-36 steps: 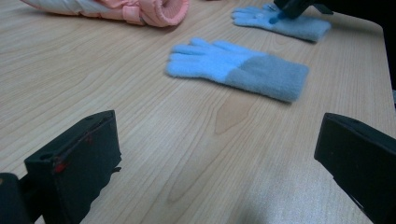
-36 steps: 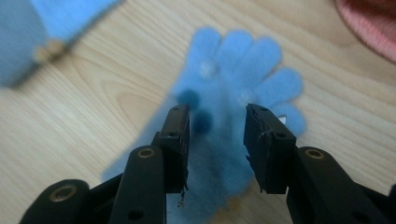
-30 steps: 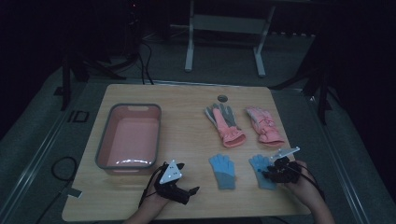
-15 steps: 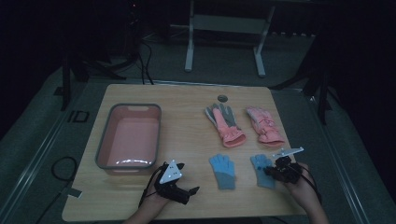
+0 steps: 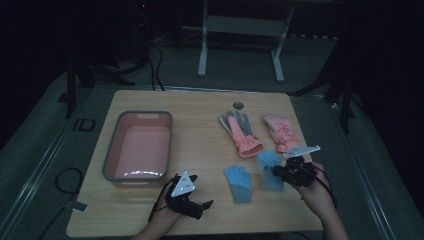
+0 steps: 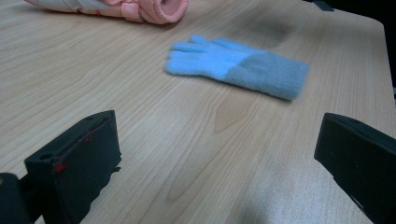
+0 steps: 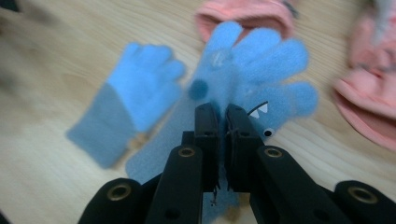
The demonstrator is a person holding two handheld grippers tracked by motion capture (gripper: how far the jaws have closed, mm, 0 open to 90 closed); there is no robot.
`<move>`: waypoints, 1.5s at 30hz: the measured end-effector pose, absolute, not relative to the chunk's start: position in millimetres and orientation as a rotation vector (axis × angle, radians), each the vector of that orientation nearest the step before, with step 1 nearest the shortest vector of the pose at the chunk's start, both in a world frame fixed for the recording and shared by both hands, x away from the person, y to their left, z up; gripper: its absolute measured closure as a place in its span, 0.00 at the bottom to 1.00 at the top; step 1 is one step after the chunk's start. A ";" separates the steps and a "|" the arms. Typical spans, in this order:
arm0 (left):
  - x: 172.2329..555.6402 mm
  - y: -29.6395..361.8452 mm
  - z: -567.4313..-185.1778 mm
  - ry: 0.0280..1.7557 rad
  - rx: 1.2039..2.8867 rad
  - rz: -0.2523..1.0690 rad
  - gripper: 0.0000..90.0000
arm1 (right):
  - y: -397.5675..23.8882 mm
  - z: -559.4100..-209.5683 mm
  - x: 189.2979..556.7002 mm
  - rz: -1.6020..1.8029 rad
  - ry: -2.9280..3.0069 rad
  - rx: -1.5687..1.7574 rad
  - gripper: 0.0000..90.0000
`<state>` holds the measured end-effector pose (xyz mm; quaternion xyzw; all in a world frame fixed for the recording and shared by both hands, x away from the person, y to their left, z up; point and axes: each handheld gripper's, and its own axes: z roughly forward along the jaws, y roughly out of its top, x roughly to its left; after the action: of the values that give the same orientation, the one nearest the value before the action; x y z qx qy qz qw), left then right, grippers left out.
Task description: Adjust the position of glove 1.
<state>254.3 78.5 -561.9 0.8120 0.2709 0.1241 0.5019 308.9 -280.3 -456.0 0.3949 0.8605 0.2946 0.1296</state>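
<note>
My right gripper (image 5: 281, 173) (image 7: 222, 109) has just closed its jaws and is shut on a light blue knit glove (image 5: 270, 166) (image 7: 266, 60), pinching its palm and holding it just off the wooden table (image 5: 200, 107). The matching blue glove (image 5: 239, 183) (image 7: 135, 93) (image 6: 238, 65) lies flat to its left. Near the table's front edge my left gripper (image 5: 202, 205) (image 6: 217, 126) rests open with bare wood between its jaws, pointing at that flat glove.
A pink tub (image 5: 137, 114) stands at the left. Behind the blue gloves lie a pink and grey glove (image 5: 241, 132) (image 6: 154, 7) and a pink glove (image 5: 281, 132) (image 7: 369, 102). A small round insert (image 5: 238, 105) sits in the far tabletop.
The right gripper has closed on the right-hand blue glove and risen with it, so the glove has left the table. The left gripper has stayed put.
</note>
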 end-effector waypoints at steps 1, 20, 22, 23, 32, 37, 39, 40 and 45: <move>254.3 78.5 -561.8 0.655 1.964 0.300 0.00 | -275.5 -455.7 308.2 0.878 2.514 1.139 0.94; 253.8 78.6 -561.8 0.656 1.959 0.310 0.00 | -203.5 -484.5 312.4 0.872 2.729 0.957 0.94; 253.7 78.6 -561.8 0.655 1.960 0.309 0.00 | -201.7 -489.3 312.7 0.861 2.747 0.957 0.94; 253.7 78.6 -561.8 0.655 1.960 0.308 0.00 | -200.8 -491.5 312.9 0.851 2.752 0.959 0.94; 254.0 78.6 -561.8 0.655 1.961 0.306 0.00 | -197.4 -507.4 316.0 0.832 2.772 0.989 0.94; 253.9 78.5 -561.8 0.655 1.962 0.307 0.00 | -197.2 -518.3 319.2 0.799 2.775 1.007 0.93; 253.9 78.3 -561.8 0.654 1.963 0.306 0.00 | -196.9 -520.8 319.1 0.790 2.773 1.013 0.93; 254.0 78.3 -561.9 0.654 1.963 0.307 0.00 | -196.5 -522.0 318.8 0.780 2.768 1.010 0.92; 254.2 78.1 -561.8 0.666 1.966 0.311 0.00 | -195.2 -524.4 317.6 0.767 2.752 1.005 0.91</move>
<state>254.2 78.1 -561.8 0.8123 0.2753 0.1283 0.4979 317.6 -195.2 -524.4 0.3313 0.9073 0.2527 0.0564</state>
